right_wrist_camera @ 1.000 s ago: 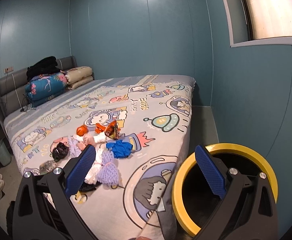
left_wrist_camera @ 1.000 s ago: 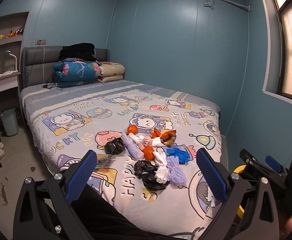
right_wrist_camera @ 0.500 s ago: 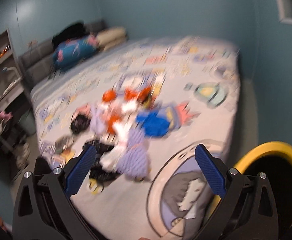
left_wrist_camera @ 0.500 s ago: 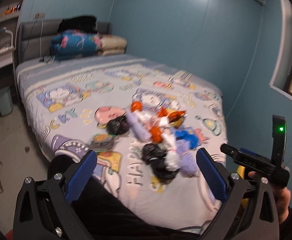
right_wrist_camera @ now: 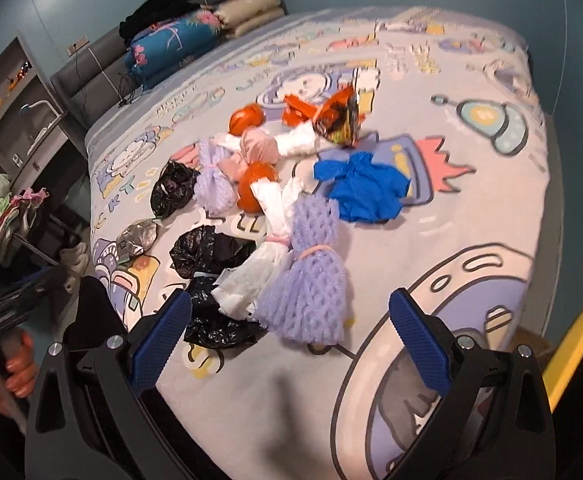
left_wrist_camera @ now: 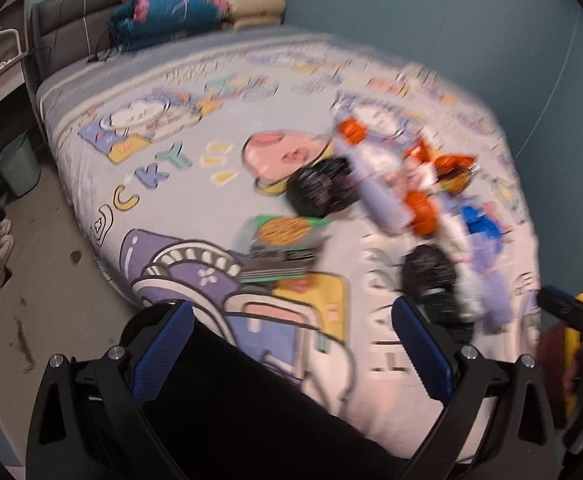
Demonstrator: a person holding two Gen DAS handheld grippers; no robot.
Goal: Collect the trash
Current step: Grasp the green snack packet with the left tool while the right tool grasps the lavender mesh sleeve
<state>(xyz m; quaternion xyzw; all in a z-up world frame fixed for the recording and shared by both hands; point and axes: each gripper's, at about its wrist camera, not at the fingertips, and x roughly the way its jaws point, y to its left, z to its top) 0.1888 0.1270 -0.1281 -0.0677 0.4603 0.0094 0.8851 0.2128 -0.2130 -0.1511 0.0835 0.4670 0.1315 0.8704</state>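
Both grippers hang over the foot of the bed (right_wrist_camera: 471, 216), jaws spread wide and empty. The trash lies heaped on the cartoon bedspread. The right gripper (right_wrist_camera: 289, 346) sits just short of a purple mesh bundle (right_wrist_camera: 305, 280), with black bags (right_wrist_camera: 207, 248) beside it and a blue glove (right_wrist_camera: 365, 188) beyond. The left gripper (left_wrist_camera: 291, 350) faces a flat green snack packet (left_wrist_camera: 283, 248). A yellow bin rim (right_wrist_camera: 575, 344) shows off the bed's corner.

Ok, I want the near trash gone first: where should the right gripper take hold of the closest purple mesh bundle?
Grip the purple mesh bundle at its waist, pinched by a pink band, probably the narrowest, firmest part. Come from above with the open right gripper, one finger either side of the band; the white bag crowds its left.
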